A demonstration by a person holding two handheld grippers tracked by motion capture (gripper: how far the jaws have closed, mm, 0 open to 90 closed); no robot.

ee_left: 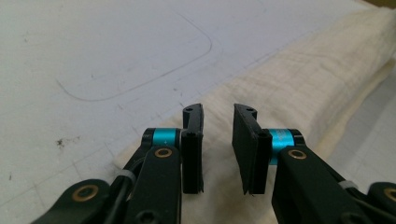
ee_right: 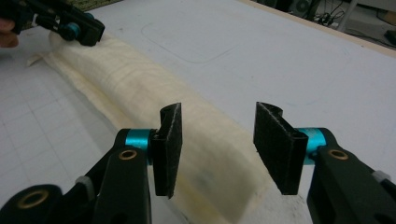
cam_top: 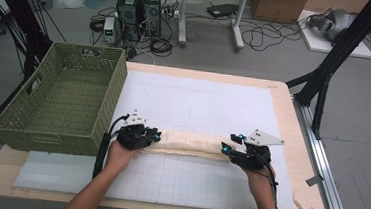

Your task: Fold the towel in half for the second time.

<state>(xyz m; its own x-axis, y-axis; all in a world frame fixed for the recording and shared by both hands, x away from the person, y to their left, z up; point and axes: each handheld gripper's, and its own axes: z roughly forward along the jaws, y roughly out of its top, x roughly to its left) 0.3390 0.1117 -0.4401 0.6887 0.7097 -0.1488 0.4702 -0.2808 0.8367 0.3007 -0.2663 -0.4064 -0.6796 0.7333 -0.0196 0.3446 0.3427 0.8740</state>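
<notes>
Wooden table [cam_top: 292, 124], white gridded mat [cam_top: 208, 104], green basket [cam_top: 90, 108], folded cream cloth [cam_top: 190, 142]

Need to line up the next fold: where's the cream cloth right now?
In the high view the folded cream cloth lies as a long strip across the white mat, between the left claw and right claw, right of the green basket.

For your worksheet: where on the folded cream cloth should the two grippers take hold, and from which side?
Probably at the two short ends of the cream cloth, left gripper and right gripper each coming from its own end: it lies as a long, narrow strip across the mat.
</notes>
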